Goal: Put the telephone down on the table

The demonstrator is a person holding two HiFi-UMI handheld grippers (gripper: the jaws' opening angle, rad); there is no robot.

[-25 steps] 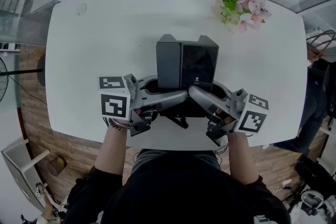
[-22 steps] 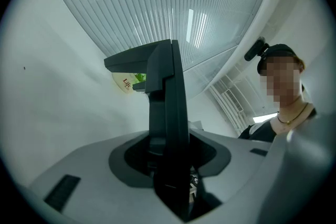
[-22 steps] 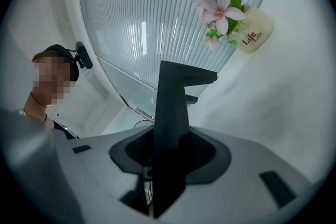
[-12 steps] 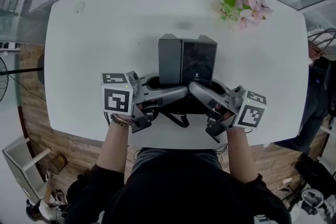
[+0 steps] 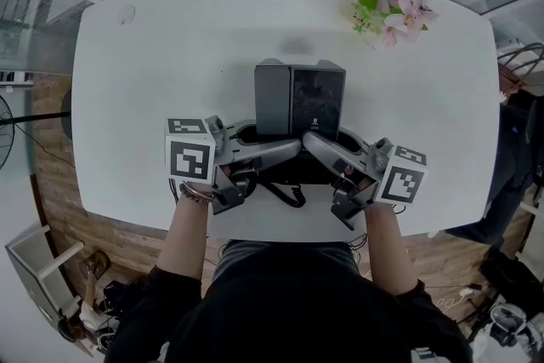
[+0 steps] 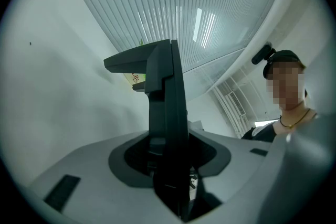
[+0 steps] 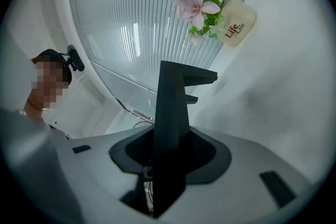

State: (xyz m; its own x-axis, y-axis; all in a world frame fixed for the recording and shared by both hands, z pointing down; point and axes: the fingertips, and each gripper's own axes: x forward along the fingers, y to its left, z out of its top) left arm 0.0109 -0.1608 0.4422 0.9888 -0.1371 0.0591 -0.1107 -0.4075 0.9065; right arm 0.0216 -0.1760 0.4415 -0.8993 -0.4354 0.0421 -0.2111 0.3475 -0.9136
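The black boxy desk telephone [image 5: 299, 102] hangs over the middle of the white rounded table [image 5: 153, 81]. From six o'clock, the left gripper [image 5: 287, 152] and right gripper [image 5: 316, 145] both clamp its near edge. By my reckoning, lowering it and letting go are still to do.

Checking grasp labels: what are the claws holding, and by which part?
Both hold the telephone: the left claw and right claw are each shut on its near edge, side by side near the middle.
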